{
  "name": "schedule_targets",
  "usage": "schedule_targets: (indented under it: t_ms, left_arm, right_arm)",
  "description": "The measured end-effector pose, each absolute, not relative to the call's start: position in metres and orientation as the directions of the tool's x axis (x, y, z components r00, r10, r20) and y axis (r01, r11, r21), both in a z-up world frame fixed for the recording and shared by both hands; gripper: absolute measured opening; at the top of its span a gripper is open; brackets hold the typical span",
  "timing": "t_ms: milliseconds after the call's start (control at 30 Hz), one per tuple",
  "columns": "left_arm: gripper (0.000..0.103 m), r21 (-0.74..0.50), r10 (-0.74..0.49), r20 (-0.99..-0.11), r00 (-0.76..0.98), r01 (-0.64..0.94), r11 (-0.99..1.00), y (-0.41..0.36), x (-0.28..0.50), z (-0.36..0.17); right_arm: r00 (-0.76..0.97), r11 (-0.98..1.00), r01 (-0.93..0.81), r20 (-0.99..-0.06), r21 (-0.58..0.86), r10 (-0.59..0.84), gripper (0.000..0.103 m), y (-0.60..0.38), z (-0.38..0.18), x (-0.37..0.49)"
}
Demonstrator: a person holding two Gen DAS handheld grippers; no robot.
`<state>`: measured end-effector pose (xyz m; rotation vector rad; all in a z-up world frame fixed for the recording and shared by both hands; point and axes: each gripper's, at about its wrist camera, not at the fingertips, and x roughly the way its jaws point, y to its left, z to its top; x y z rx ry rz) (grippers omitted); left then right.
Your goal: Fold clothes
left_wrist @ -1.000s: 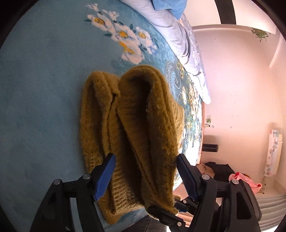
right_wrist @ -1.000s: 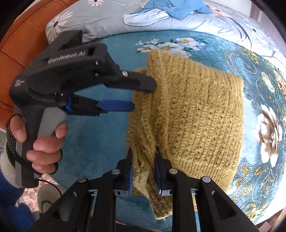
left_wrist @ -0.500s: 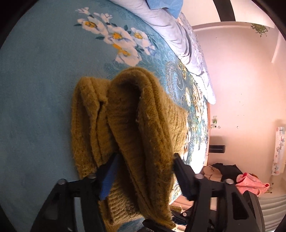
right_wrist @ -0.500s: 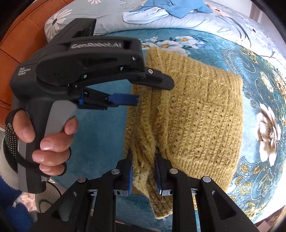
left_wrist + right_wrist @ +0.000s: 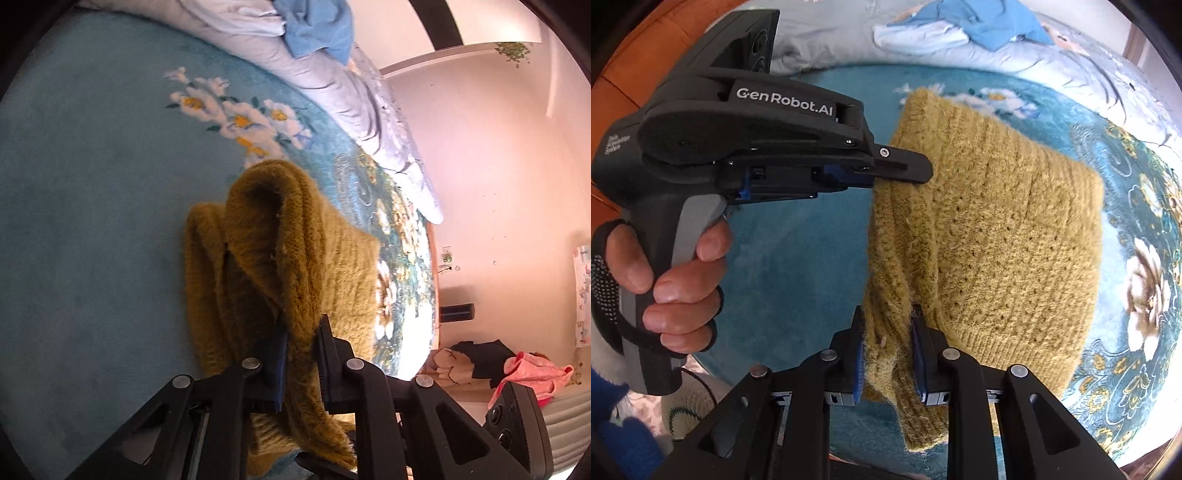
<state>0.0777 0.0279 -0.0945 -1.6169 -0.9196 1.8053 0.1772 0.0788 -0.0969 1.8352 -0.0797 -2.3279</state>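
A mustard-yellow knitted sweater (image 5: 1004, 236) lies folded on a teal floral bedspread (image 5: 790, 266). My right gripper (image 5: 887, 354) is shut on the sweater's near left edge. My left gripper (image 5: 301, 354) is shut on a thick fold of the same sweater (image 5: 280, 258); in the right wrist view it (image 5: 897, 173) comes in from the left, held in a hand, and pinches the sweater's far left edge. The pinched edge stands up off the bedspread between the two grippers.
A pale grey quilt (image 5: 960, 51) with a blue garment (image 5: 990, 22) on it lies at the back of the bed. A wooden headboard (image 5: 646, 62) is at the left. Pink and black clothes (image 5: 517, 365) lie beyond the bed's edge by the wall.
My left gripper has moved onto the sweater's folded edge and closed on it. The right gripper has kept its hold and the edge has lifted a little.
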Motion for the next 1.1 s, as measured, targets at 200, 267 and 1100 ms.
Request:
schedule_targets:
  t_ms: [200,267,1100]
  left_arm:
    - [0.015,-0.76,0.755,-0.648,-0.097,0.148,-0.633,0.007,0.085,-0.135]
    - [0.017,-0.769,0.764,-0.637,-0.104,0.16,-0.619,0.003,0.087,-0.137]
    - [0.073,-0.575,0.578,-0.807,-0.118,-0.067,-0.816,0.023,0.021,-0.123]
  right_arm:
    - [-0.163,-0.983,0.137,-0.976,0.125,-0.147,0.034,0.055,-0.125,0.171]
    - [-0.165,-0.976,0.172,-0.973,0.133,-0.162,0.037,0.047,-0.123,0.174]
    - [-0.475,-0.492,-0.63,-0.799,0.601,-0.368,0.071,0.271,-0.177,0.273]
